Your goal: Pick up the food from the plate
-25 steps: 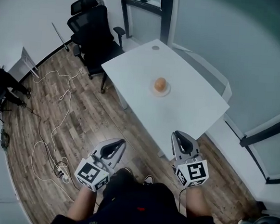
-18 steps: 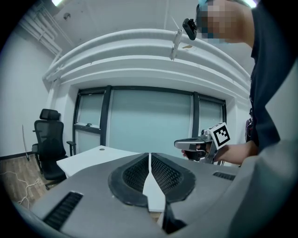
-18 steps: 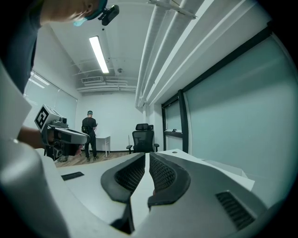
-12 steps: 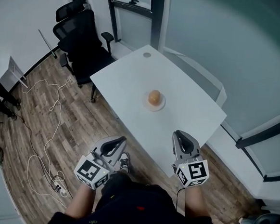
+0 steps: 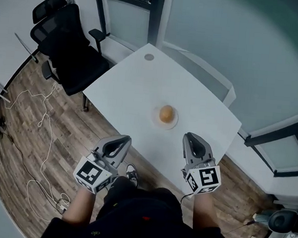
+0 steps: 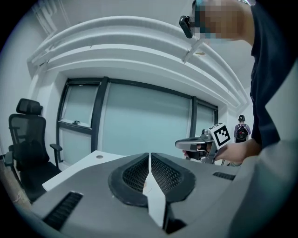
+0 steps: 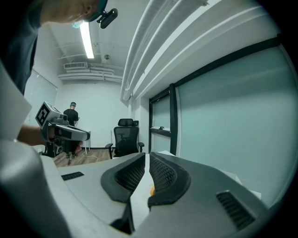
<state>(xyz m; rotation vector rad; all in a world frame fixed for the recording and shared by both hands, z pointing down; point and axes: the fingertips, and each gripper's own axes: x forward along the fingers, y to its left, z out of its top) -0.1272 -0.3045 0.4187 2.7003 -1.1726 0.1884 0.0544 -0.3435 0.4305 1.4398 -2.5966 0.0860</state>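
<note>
Head view: you are carrying left gripper (image 5: 125,139) and right gripper (image 5: 190,136) closed, empty; widen one while approaching the food (image 5: 166,113).

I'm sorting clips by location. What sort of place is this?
Probably an office meeting room: a white table stands beside frosted glass walls, with a black office chair on a wood-pattern floor.
</note>
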